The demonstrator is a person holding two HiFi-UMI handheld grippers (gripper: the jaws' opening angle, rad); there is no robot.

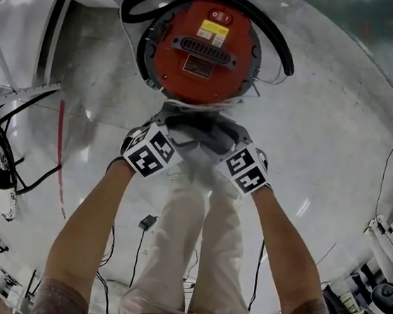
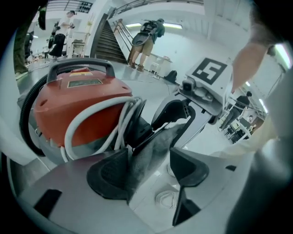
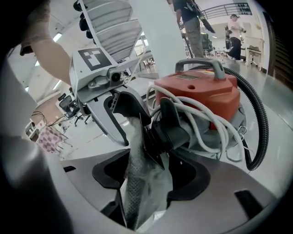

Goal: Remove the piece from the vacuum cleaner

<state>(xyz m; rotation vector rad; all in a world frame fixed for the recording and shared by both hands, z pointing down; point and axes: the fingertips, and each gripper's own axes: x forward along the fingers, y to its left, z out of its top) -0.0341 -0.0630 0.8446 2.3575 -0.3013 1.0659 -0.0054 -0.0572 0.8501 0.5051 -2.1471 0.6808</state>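
A red canister vacuum cleaner (image 1: 203, 43) stands on the floor ahead of me, with a black hose (image 1: 269, 27) looped round it. A grey cloth bag (image 1: 200, 128) hangs from a black collar (image 3: 158, 132) at the vacuum's front. My left gripper (image 1: 167, 131) and right gripper (image 1: 234, 142) meet on this bag from either side. In the left gripper view the cloth (image 2: 155, 146) lies against the left pad and reaches the right pad's tip. Bunched cloth (image 3: 142, 178) fills the gap between the pads in the right gripper view. The vacuum (image 2: 78, 105) (image 3: 201, 93) is close behind.
A white power cord (image 3: 215, 123) is wound round the vacuum's lower body. Black cables (image 1: 30, 182) and a small plug (image 1: 147, 221) lie on the floor at my left. My own legs (image 1: 193, 245) stand below the grippers. Stairs (image 2: 110, 43) and people are far behind.
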